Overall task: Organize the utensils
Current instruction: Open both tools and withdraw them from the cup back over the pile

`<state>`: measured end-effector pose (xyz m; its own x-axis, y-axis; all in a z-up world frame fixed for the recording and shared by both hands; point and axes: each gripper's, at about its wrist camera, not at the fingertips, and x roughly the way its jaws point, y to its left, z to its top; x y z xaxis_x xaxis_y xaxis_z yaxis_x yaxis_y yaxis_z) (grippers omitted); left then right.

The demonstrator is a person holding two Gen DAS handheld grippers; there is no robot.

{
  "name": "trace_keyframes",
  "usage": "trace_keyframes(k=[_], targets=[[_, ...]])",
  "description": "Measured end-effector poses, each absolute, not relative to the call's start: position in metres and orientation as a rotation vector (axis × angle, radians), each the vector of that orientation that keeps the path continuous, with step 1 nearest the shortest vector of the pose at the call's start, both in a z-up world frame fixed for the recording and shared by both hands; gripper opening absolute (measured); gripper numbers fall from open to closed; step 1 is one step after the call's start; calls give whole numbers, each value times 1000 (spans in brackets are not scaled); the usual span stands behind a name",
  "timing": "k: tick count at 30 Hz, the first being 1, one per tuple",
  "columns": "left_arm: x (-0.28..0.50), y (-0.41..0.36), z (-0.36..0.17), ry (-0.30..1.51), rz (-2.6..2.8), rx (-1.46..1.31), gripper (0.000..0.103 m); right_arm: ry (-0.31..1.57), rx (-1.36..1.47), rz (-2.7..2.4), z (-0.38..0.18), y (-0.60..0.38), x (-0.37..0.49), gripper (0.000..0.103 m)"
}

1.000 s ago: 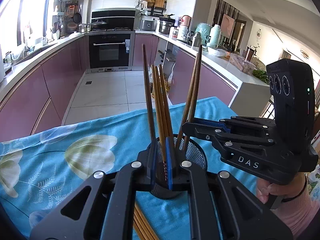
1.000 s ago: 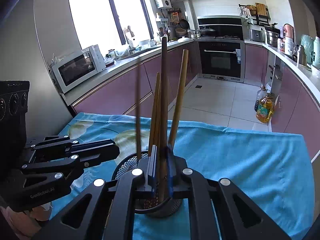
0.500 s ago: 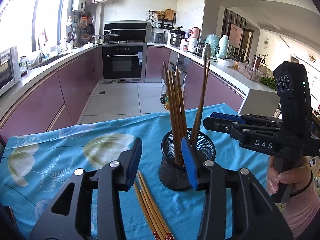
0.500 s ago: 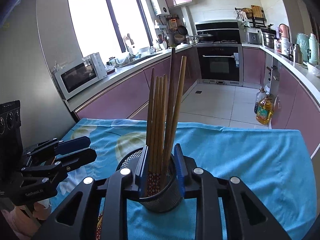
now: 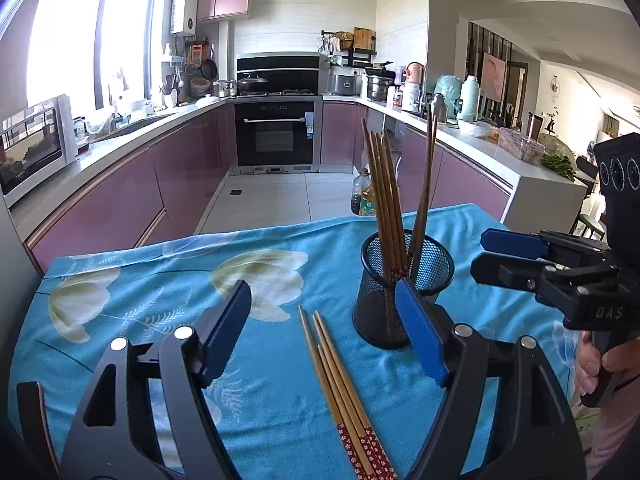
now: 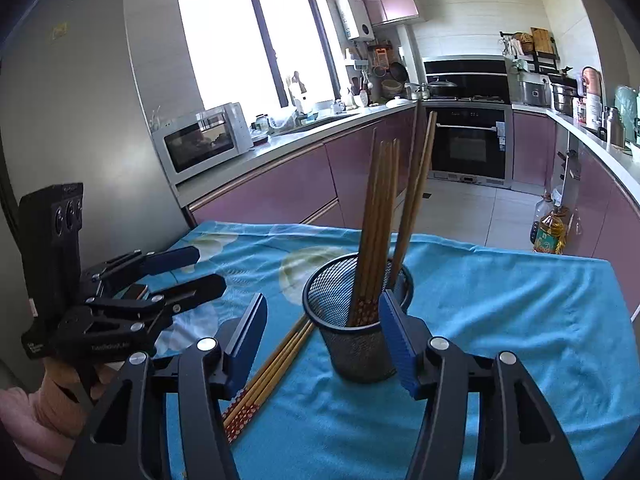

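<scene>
On a table draped in a blue floral cloth (image 5: 168,280), a black mesh holder (image 5: 404,280) stands upright with several chopsticks (image 5: 386,196) leaning inside it. More loose chopsticks (image 5: 340,384) lie flat on the cloth just beside its base. The left gripper (image 5: 324,332) and right gripper (image 6: 322,340) both have their jaws opening and grasp nothing; the holder sits near the right gripper's blue pad. Behind, purple cabinets, an oven (image 5: 276,136) and a microwave (image 6: 200,140) line the kitchen.
</scene>
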<state>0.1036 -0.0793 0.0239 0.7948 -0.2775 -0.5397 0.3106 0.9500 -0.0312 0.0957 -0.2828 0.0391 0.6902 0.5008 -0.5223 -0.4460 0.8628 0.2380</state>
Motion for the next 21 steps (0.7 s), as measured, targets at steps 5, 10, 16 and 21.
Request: trace_keyframes(k=[5, 10, 16, 21], targets=[[96, -61, 7, 617, -291, 50, 74, 686, 33, 592, 13, -260, 81, 59], [91, -43, -19, 691, -265, 36, 72, 793, 23, 626, -21, -239, 78, 59], [85, -37, -51, 769, -271, 46, 71, 854, 0, 619, -43, -221, 74, 59], [85, -39, -64, 804, -278, 54, 70, 869, -33, 601, -50, -211, 72, 59]])
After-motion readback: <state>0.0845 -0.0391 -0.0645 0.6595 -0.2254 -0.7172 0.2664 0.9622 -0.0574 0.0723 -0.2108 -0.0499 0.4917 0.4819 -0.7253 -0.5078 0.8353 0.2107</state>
